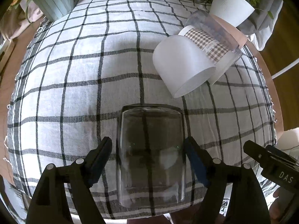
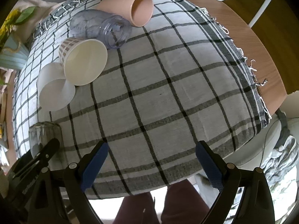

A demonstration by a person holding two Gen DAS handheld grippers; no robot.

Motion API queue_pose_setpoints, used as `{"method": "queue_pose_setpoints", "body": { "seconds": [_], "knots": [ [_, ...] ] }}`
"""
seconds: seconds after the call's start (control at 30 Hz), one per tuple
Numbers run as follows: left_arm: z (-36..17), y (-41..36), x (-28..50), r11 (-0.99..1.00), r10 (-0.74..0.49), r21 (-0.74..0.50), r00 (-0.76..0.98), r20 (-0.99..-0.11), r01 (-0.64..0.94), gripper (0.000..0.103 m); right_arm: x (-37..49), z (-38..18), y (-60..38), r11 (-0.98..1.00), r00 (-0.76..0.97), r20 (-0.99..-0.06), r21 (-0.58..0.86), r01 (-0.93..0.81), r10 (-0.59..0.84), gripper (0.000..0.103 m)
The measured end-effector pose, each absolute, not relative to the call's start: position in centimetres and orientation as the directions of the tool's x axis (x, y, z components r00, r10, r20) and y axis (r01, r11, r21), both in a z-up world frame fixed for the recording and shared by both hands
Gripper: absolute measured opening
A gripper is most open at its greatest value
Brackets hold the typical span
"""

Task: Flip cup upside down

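Note:
A clear glass cup (image 1: 150, 155) stands upside down on the checked cloth (image 1: 84, 65), its flat base on top. My left gripper (image 1: 149, 149) is open, its fingers on either side of the glass with a gap to each side. The glass also shows at the left edge of the right wrist view (image 2: 44, 136). My right gripper (image 2: 151, 155) is open and empty above the cloth's near edge, to the right of the glass. Its tip shows in the left wrist view (image 1: 261, 155).
Four cups lie on their sides at the back: a frosted white one (image 2: 54, 91), a paper one with a check pattern (image 2: 84, 59), a clear ribbed one (image 2: 104, 29) and a pink one (image 2: 130, 7). White plant pots (image 1: 231, 5) stand behind. The wooden table edge (image 2: 261, 56) is at the right.

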State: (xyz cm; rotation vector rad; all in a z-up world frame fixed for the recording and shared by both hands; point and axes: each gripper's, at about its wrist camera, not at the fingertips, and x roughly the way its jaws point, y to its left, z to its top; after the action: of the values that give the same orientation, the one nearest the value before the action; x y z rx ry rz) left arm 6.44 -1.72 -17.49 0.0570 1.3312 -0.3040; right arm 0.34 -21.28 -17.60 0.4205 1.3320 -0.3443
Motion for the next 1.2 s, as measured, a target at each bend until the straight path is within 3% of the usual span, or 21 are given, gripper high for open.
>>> {"method": "queue_pose_setpoints", "body": {
  "seconds": [0.37, 0.87, 1.2],
  "knots": [
    [-14.5, 0.8, 5.3, 0.956, -0.229, -0.180, 0.205, -0.952, 0.234, 0.090, 0.9, -15.8, -19.3, 0.883, 0.230, -0.973, 0.114, 0.454, 0.008, 0.095],
    [-13.1, 8.8, 5.7, 0.990, -0.059, -0.024, 0.256, -0.965, 0.139, 0.093, 4.0, -12.5, -11.6, 0.945, 0.327, -0.942, 0.169, 0.279, 0.072, 0.096],
    [-14.2, 11.4, 6.6, 0.991, 0.009, 0.044, 0.259, -0.966, 0.130, 0.093, 6.8, -15.1, -7.0, 0.959, 0.282, -0.952, 0.187, 0.213, 0.123, 0.096]
  ]
}}
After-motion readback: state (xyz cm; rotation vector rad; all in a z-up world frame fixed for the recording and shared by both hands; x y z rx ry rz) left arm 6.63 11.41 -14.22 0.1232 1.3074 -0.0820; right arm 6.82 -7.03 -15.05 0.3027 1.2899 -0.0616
